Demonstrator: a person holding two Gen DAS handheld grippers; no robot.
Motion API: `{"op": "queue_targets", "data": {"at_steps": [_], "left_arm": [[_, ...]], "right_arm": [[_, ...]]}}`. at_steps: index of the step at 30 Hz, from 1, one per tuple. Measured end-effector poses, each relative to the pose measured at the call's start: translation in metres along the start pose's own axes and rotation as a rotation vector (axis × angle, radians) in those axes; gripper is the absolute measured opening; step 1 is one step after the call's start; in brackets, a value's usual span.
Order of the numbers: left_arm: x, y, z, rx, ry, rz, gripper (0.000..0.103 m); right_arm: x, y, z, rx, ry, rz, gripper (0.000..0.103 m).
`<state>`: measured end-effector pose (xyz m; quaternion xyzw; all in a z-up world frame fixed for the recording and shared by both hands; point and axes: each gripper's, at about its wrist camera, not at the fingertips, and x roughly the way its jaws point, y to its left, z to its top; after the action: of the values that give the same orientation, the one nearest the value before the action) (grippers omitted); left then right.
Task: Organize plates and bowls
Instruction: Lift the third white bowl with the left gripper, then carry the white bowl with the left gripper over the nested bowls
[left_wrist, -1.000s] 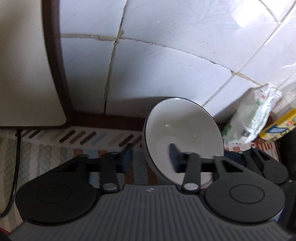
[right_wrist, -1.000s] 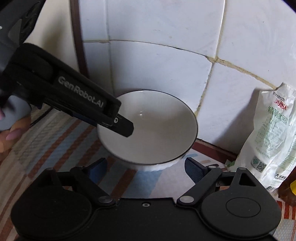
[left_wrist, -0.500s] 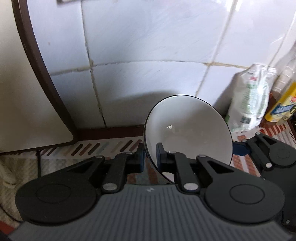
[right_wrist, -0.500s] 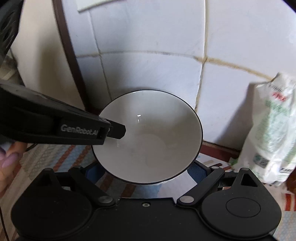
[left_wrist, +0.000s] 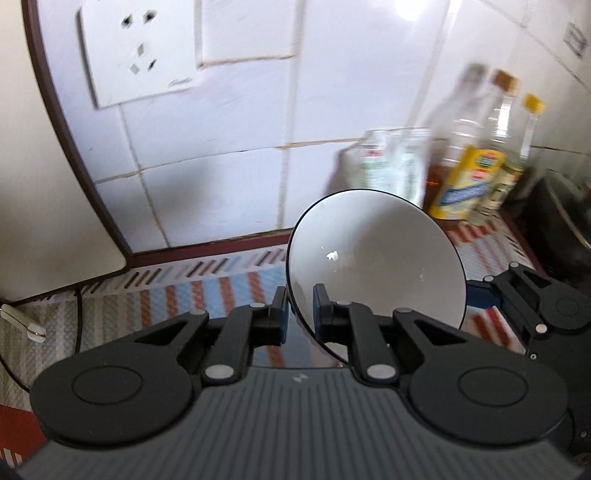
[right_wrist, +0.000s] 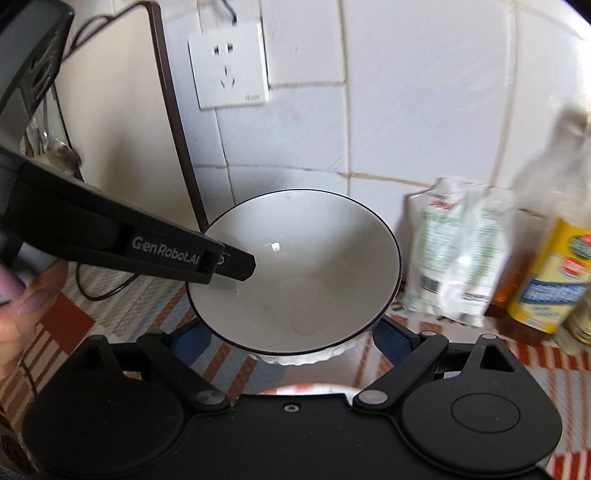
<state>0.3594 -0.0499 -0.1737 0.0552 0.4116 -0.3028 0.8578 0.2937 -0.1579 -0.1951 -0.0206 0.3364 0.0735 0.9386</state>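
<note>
The bowl (right_wrist: 295, 273) sits mid-frame, clear of the tabletop (left_wrist: 229, 288), the left gripper (left_wrist: 299, 314) jaws clamped on its rim. The right gripper (right_wrist: 284, 332) jaws stand apart around its base; whether they press it, I can't tell. Best carried level, away from the bottles (left_wrist: 469, 166) at the right.

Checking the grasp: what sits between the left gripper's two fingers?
The white bowl's rim, pinched by the left gripper; the left wrist view shows it.
</note>
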Motion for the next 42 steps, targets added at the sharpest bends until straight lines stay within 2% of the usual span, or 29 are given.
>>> {"op": "queue_targets", "data": {"at_steps": [10,18,22,28,42], "left_arm": [[-0.040,-0.079,-0.016,0.101,0.034,-0.094,0.012],[-0.035,-0.142,-0.028,0.189,0.090,-0.189,0.011],[-0.025,-0.171,-0.031,0.242,0.106,-0.220,0.011],[-0.009,-0.205,-0.035,0.292,0.136,-0.244,0.011],[0.040,-0.230,-0.040,0.249,0.235,-0.278,0.012]], "right_arm": [[-0.087,-0.010,-0.040,0.065,-0.040,-0.114,0.096],[-0.137,-0.029,-0.082,0.156,-0.025,-0.229,0.096],[-0.149,-0.047,-0.100,0.242,-0.025,-0.271,0.096],[-0.158,-0.065,-0.116,0.293,-0.012,-0.338,0.096],[-0.147,-0.097,-0.142,0.342,0.023,-0.375,0.096]]}}
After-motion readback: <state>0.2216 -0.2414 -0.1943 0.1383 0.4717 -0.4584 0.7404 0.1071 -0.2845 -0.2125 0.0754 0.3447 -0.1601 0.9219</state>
